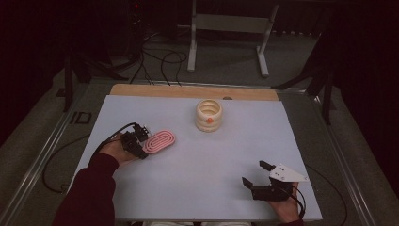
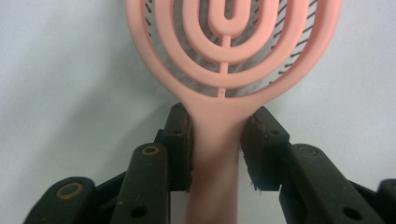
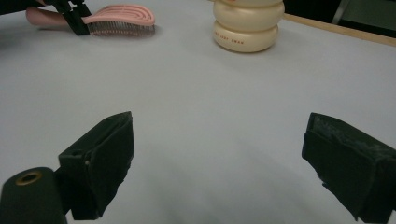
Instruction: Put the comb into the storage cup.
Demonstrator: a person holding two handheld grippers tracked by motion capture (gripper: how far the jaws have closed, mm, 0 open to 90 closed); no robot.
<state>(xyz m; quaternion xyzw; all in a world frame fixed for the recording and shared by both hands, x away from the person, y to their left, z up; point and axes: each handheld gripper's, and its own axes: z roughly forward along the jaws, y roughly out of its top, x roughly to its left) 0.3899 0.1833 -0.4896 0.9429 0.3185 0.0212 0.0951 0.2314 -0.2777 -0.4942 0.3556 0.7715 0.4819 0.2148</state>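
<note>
- The white table top (image 1: 188, 188) spreads wide across the high view, with a strip of bare wood (image 1: 141, 90) along its far edge and dark floor with cables beyond.
- Left side, near: the person's dark red sleeve (image 1: 89, 197) comes in from the bottom, and that hand carries the left gripper (image 1: 139, 141) up to the brush.
- Right side, near corner: the right gripper (image 1: 254, 175) sits low over the table, grey three-cornered plate on top, pointing left and away from the person. Look at its own view: the two black pads (image 3: 100, 161) stand wide apart with bare table between them.
- Far middle of the table: a cream ribbed jar (image 1: 209, 115), rings stacked like doughnuts, an orange mark on its near side. It stands upright, well apart from both grippers. In the right gripper view the same jar (image 3: 247, 25) shows red lettering on its lower ring.
- And here is the one in play: the pink hairbrush (image 1: 160, 141), lying on the table at left, bristles down, oval head pointing right and far, handle toward the left hand.
- Close up in the left gripper view, the brush handle (image 2: 217, 158) runs straight between the jaws, and both pads (image 2: 180, 144) press against it just below the head: clamped on.
- From the right gripper view the brush head (image 3: 122, 18) rests flat on its dark bristles, far left.
</note>
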